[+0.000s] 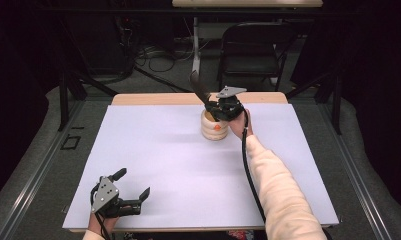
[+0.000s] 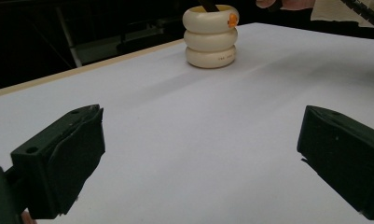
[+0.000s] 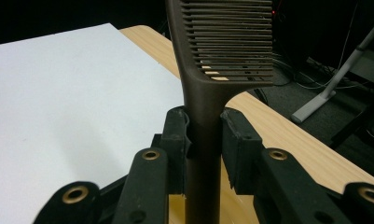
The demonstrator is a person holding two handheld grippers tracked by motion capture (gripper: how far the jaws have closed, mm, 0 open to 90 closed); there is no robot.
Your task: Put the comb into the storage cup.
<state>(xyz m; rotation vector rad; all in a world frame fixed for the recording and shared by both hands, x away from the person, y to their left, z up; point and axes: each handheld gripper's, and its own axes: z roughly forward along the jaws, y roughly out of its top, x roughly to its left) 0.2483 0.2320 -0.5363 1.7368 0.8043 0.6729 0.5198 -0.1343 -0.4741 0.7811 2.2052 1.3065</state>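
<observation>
A dark brown comb (image 1: pixel 199 87) tilts up and to the left, teeth end on top, with my right gripper (image 1: pixel 215 107) shut on its handle. In the right gripper view both pads squeeze the comb (image 3: pixel 222 46) handle, and my right gripper (image 3: pixel 204 135) is just below the teeth. Directly under it stands a cream holder (image 1: pixel 214 127) made of three stacked rings, with an orange mark. The comb's lower end (image 2: pixel 207 5) dips into the holder (image 2: pixel 211 39). My left gripper (image 1: pixel 134 182) rests open near the front left of the sheet, and its view confirms nothing lies between the jaws of my left gripper (image 2: pixel 201 158).
A white sheet (image 1: pixel 153 160) covers the table, leaving a wooden strip (image 1: pixel 153 99) bare along the far edge. Beyond it are a black folding chair (image 1: pixel 250 50), floor cables (image 1: pixel 158 57) and a white stand leg (image 1: pixel 195 45). Dark frame posts (image 1: pixel 63 85) flank the table.
</observation>
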